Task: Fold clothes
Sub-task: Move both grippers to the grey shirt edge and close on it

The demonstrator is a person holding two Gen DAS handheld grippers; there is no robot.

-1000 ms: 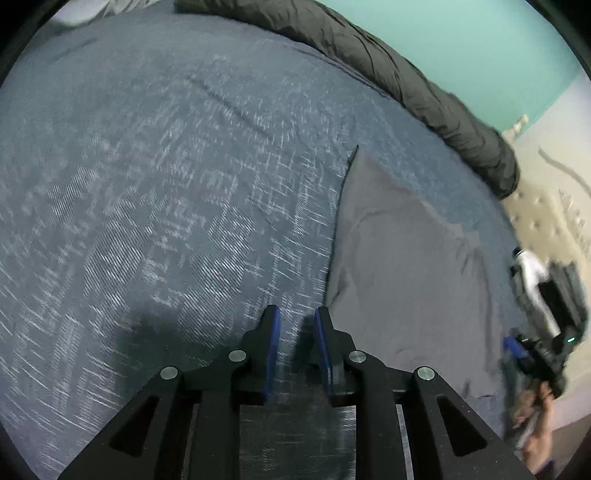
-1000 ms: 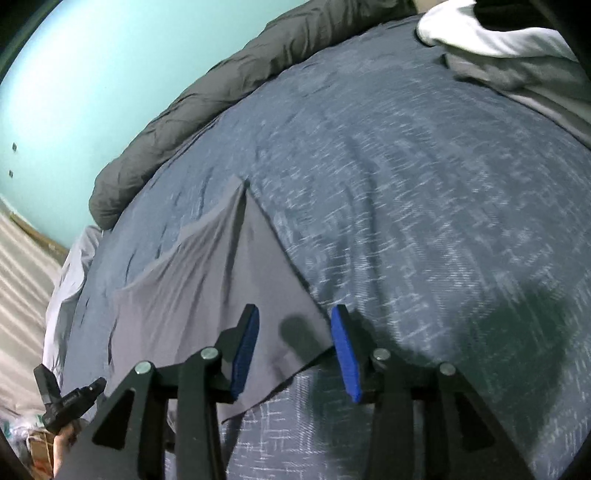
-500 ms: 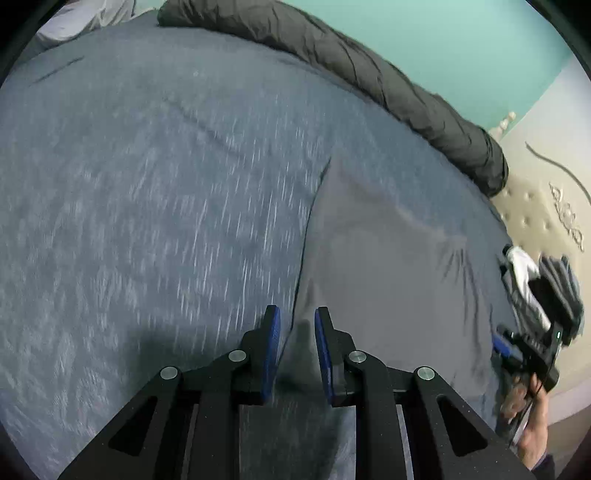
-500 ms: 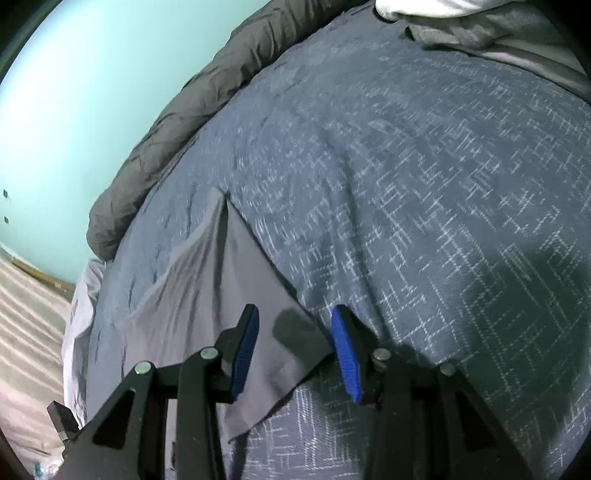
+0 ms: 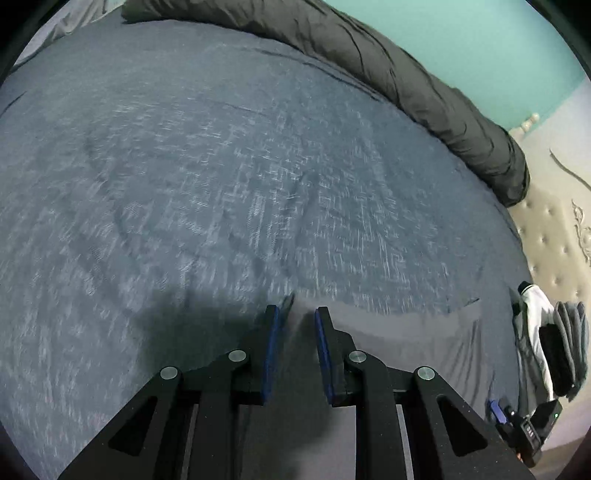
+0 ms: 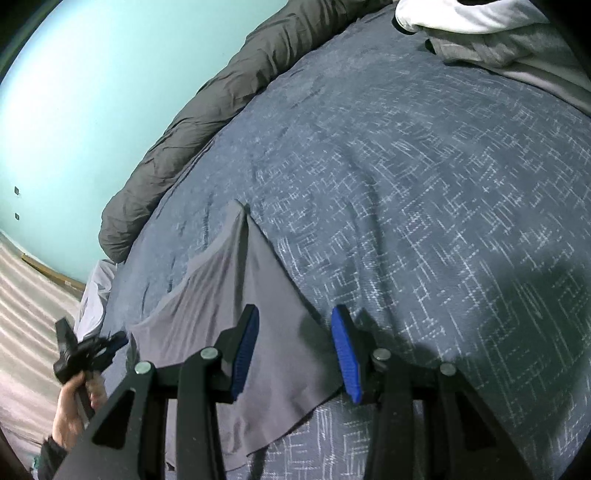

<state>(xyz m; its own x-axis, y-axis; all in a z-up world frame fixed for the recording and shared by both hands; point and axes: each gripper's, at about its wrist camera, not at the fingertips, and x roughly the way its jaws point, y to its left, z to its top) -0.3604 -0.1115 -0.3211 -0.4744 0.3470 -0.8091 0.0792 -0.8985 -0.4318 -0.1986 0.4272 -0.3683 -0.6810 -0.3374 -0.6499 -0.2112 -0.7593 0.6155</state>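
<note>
Open right tool (image 6: 295, 350) over grey garment (image 6: 236, 295).

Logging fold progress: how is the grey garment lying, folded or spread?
Spread. The grey garment lies as one flat layer on the blue bedspread, hem and corners showing.

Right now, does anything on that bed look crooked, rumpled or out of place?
The plain grey garment is not lying flat: its far edge is pulled up into a ridged peak and creases run down from it across the blue patterned bedspread. A heap of white and grey clothes sits unfolded at the far corner. Nothing looks damaged or spilled.
</note>
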